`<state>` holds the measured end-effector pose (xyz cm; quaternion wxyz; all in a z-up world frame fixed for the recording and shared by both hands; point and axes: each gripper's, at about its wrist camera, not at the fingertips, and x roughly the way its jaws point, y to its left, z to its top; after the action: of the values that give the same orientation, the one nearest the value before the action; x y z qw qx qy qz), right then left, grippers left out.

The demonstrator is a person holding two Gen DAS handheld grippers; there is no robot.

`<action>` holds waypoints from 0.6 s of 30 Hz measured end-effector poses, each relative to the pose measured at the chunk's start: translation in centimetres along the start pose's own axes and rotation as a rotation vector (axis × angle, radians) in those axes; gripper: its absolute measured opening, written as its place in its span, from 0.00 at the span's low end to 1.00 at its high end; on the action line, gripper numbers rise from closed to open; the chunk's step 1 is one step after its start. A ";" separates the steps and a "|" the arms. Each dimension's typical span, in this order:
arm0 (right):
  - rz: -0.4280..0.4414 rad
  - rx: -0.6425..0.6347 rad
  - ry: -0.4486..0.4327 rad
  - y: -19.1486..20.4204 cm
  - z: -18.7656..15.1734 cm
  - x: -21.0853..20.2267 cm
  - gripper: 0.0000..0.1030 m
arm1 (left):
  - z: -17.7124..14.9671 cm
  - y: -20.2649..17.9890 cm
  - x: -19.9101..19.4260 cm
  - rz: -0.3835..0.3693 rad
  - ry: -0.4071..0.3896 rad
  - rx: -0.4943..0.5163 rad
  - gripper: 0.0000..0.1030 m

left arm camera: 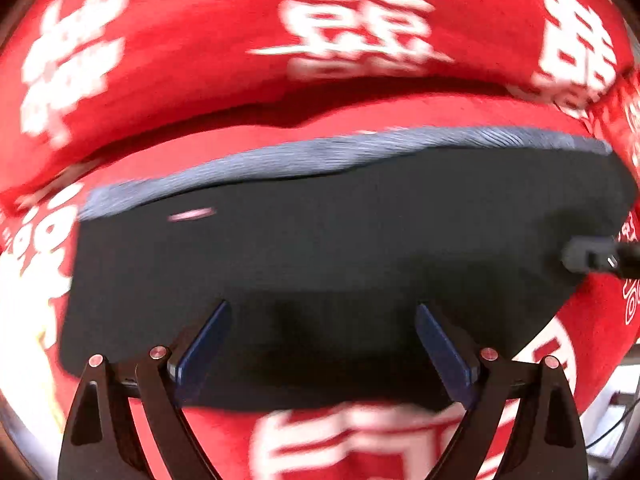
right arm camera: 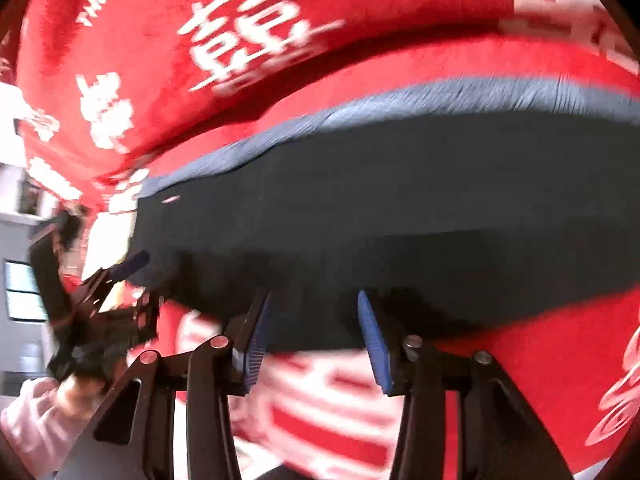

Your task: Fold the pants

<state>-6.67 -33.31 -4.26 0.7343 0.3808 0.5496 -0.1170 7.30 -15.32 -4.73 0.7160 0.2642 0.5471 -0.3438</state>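
Observation:
The dark navy pants (left arm camera: 320, 256) lie folded into a compact block on a red blanket, with a lighter blue ribbed waistband (left arm camera: 340, 152) along the far edge. My left gripper (left arm camera: 322, 312) is open, its blue pads spread over the near edge of the pants. My right gripper (right arm camera: 314, 300) is open too, jaws apart above the near edge of the pants (right arm camera: 400, 208). The left gripper shows in the right wrist view (right arm camera: 132, 264) at the pants' left end. The right gripper's tip shows in the left wrist view (left arm camera: 596, 260) at the right end. Both views are blurred.
A red blanket with white characters (left arm camera: 200, 60) covers the whole surface and rises in a fold behind the pants (right arm camera: 200, 60). A hand in a pink sleeve (right arm camera: 44, 408) holds the left gripper. A grey wall with a window (right arm camera: 20, 292) stands at far left.

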 end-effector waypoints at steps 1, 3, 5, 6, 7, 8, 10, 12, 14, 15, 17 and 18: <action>-0.016 0.002 0.013 -0.7 0.4 0.4 0.47 | 0.0 -1.2 1.2 0.007 0.024 0.020 0.92; -0.031 0.040 0.060 -2.6 0.0 1.6 0.42 | -1.0 -2.8 2.6 0.012 0.065 0.032 0.82; 0.010 0.055 0.021 -3.2 -1.0 0.7 0.42 | -2.2 -3.1 1.9 0.004 0.027 0.013 0.81; 0.037 0.069 0.007 -3.4 -1.7 0.0 0.42 | -2.6 -3.0 1.8 0.000 0.034 0.004 0.81; 0.086 0.091 -0.004 -3.5 -2.2 -0.5 0.42 | -2.8 -2.6 1.7 -0.014 0.037 -0.019 0.81; 0.149 0.123 0.001 -3.7 -2.8 -0.7 0.42 | -2.9 -2.2 1.9 -0.031 0.048 -0.044 0.81; 0.220 0.179 0.043 -4.2 -4.2 0.0 0.42 | -2.8 -2.0 2.0 -0.041 0.056 -0.055 0.81; 0.230 0.212 0.063 -3.9 -4.8 1.2 0.42 | -2.7 -2.3 2.1 -0.025 0.057 -0.032 0.81; 0.251 0.258 0.053 -4.5 -4.8 1.8 0.42 | -2.6 -2.3 2.1 -0.023 0.057 -0.028 0.81; 0.271 0.295 0.046 -5.3 -4.9 2.1 0.42 | -2.5 -2.0 2.0 -0.027 0.060 -0.035 0.81; 0.291 0.361 0.045 -6.1 -4.7 2.6 0.26 | -2.8 -2.1 1.9 -0.026 0.065 -0.046 0.81; 0.283 0.379 0.052 -6.4 -4.6 2.7 0.12 | -2.9 -2.4 1.8 -0.021 0.065 -0.042 0.81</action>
<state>-12.78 -33.82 -9.95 0.6445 0.5880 0.4776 -0.1041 3.97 -15.00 -7.24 0.6996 0.2544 0.5800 -0.3309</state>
